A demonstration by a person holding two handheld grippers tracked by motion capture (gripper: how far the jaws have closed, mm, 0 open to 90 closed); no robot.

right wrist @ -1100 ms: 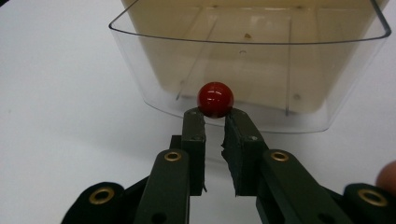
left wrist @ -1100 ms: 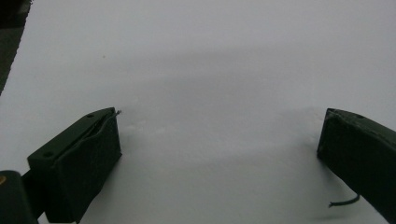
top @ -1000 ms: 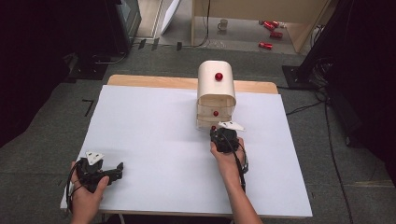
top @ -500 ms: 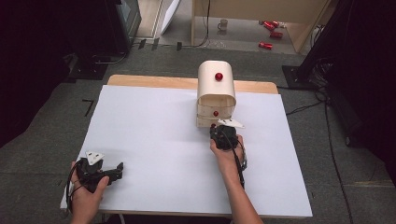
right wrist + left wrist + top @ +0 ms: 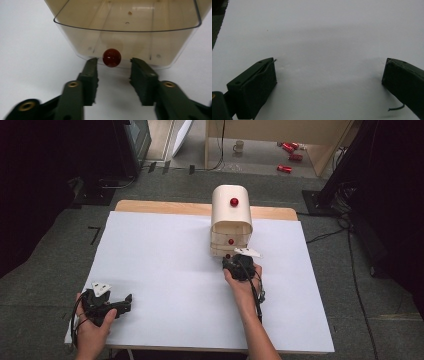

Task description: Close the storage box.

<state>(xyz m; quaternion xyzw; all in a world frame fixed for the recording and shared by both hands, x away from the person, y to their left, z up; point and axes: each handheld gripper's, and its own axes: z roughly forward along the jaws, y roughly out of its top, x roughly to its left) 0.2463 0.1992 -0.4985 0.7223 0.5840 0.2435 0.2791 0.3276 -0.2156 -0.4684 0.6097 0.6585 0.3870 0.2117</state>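
Observation:
A small cream cabinet (image 5: pixel 231 222) with a rounded top stands at the back middle of the white table (image 5: pixel 165 270). Red knobs mark its front. My right gripper (image 5: pixel 231 261) points at its lowest drawer. In the right gripper view that drawer (image 5: pixel 127 32) is clear plastic, and its red knob (image 5: pixel 111 57) sits between the tips of my right gripper (image 5: pixel 113 60). The jaws have just been opening and stand apart on either side of the knob without touching it. My left gripper (image 5: pixel 126 301) rests open near the table's front left corner, with only bare table between the jaws of my left gripper (image 5: pixel 329 68).
The table's wooden back edge (image 5: pixel 165 207) shows behind the white sheet. On the floor beyond lie a mug (image 5: pixel 239 145) and red cans (image 5: pixel 290 155). Dark stands and cables (image 5: pixel 350 255) flank the table on both sides.

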